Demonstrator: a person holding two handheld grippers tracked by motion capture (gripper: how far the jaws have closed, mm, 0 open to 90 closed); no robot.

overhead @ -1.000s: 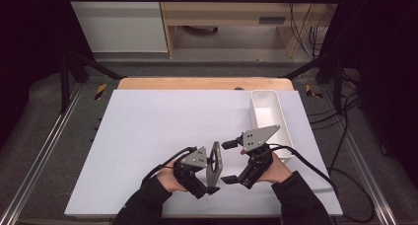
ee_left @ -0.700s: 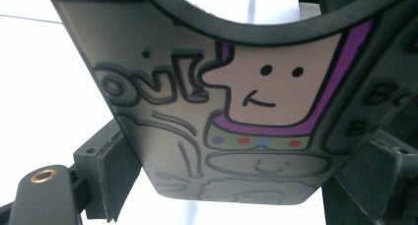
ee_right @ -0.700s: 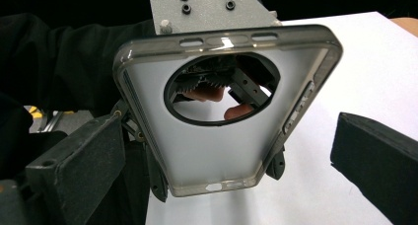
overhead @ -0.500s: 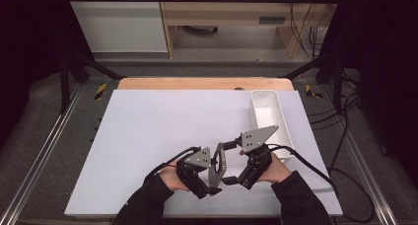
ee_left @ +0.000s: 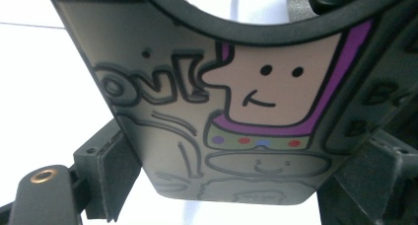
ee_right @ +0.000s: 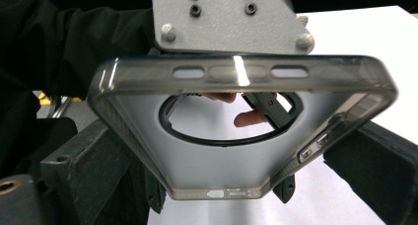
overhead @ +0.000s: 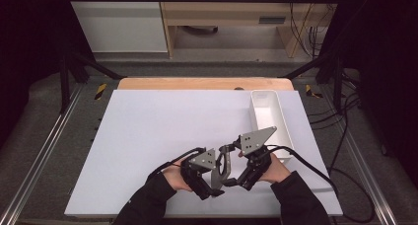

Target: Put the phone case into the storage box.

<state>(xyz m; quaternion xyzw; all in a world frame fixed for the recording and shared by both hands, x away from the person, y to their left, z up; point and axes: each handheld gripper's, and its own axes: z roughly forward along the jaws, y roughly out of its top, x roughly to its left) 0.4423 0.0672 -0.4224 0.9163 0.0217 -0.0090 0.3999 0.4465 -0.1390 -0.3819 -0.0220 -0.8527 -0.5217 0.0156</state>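
Jaws of both grippers clamp phone case (ee_right: 236, 136) above table (overhead: 148, 131).

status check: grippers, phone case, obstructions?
Left gripper, right gripper: both shut on phone case. Case off the table. White bin well aside.

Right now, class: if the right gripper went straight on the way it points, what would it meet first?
The phone case between its jaws; just beyond that, probably the left gripper, whose grey plate stands close behind the case.
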